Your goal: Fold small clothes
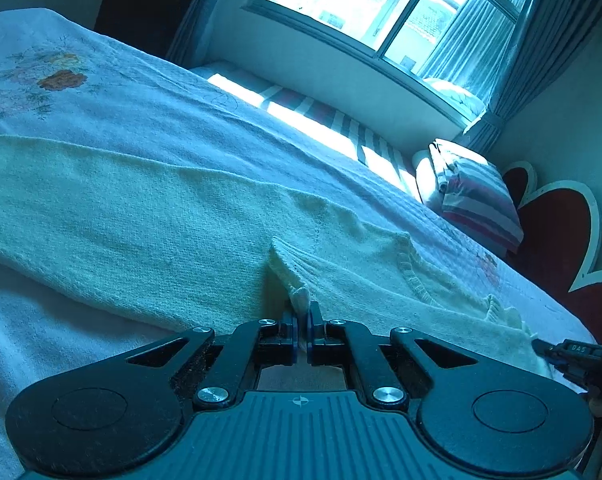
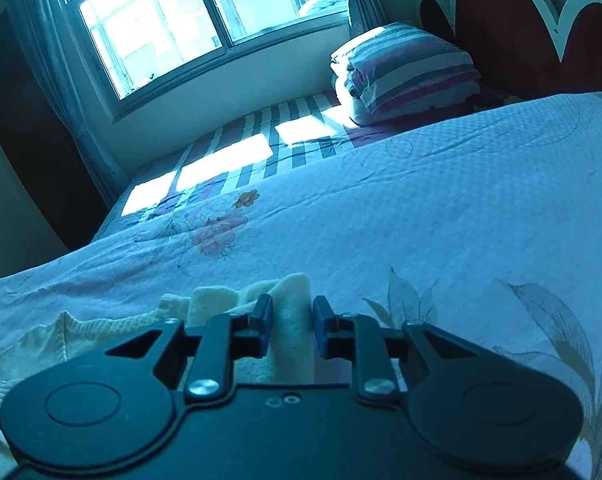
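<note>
Left gripper point(image 1: 302, 322): fingers pressed almost together, a small tuft of cream knit pinched between the blue pads. The tuft belongs to a ribbed fold of the sweater point(image 1: 149, 208), which rises into a short peak just ahead of the fingers.

Right gripper point(image 2: 292, 326): fingers parted by a moderate gap, a strip of the same cream knit lying in the gap. Cannot tell whether the pads touch the cloth on both sides; no pinch visible. In the left wrist view the tip of the right gripper shows at the sweater's right end, low at the frame edge.

Sweater lies spread flat along the near edge of the bed, on a pale blanket point(image 2: 421, 200) with printed flowers and leaves. From the left wrist view the knit runs from far left to far right across the frame; a ribbed hem or cuff is bunched toward the right end. From the right wrist view a ribbed edge trails off to the left of the fingers.

Beyond the blanket: striped sheet point(image 2: 237, 140) in sun patches along the far edge of the bed. Striped pillow point(image 2: 405, 68) at the far head corner, against a red scalloped headboard point(image 2: 509, 8). Window point(image 2: 173, 12) with curtains on the far wall.
</note>
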Motion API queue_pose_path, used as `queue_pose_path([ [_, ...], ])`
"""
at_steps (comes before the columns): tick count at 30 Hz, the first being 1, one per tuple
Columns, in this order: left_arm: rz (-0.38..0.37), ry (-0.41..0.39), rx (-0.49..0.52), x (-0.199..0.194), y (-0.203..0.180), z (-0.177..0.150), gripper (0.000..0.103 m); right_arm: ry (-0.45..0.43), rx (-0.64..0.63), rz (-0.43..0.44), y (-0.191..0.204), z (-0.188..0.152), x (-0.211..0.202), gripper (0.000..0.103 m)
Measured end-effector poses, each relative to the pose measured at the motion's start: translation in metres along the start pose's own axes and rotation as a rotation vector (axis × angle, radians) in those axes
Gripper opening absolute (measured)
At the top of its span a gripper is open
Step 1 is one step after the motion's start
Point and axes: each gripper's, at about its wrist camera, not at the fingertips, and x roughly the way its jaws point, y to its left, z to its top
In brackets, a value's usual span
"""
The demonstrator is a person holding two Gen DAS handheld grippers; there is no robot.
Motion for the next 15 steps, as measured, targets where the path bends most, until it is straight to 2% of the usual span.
queue_pose_path([
  [1,0.015,0.003,-0.003,0.0,0.001,-0.003,0.003,0.016,-0.001,-0.019,-0.002,-0.002,0.006,0.011],
  [4,0.019,0.008,-0.012,0.003,0.006,-0.01,0.003,-0.009,-0.007,-0.02,-0.002,-0.008,0.007,0.01],
  [7,0.012,0.034,-0.026,0.003,0.007,-0.003,0.004,0.001,-0.002,-0.009,-0.003,-0.006,0.002,0.017],
  [8,0.01,0.035,-0.027,0.001,0.008,0.0,0.004,-0.008,0.006,-0.011,-0.004,-0.005,-0.003,0.023],
  [12,0.054,-0.03,0.031,-0.014,0.0,0.012,0.004,-0.067,-0.001,0.024,-0.005,-0.003,-0.037,0.024],
  [15,0.081,-0.065,0.081,-0.008,-0.009,0.026,0.004,-0.081,-0.041,0.06,0.002,-0.012,-0.053,0.023],
])
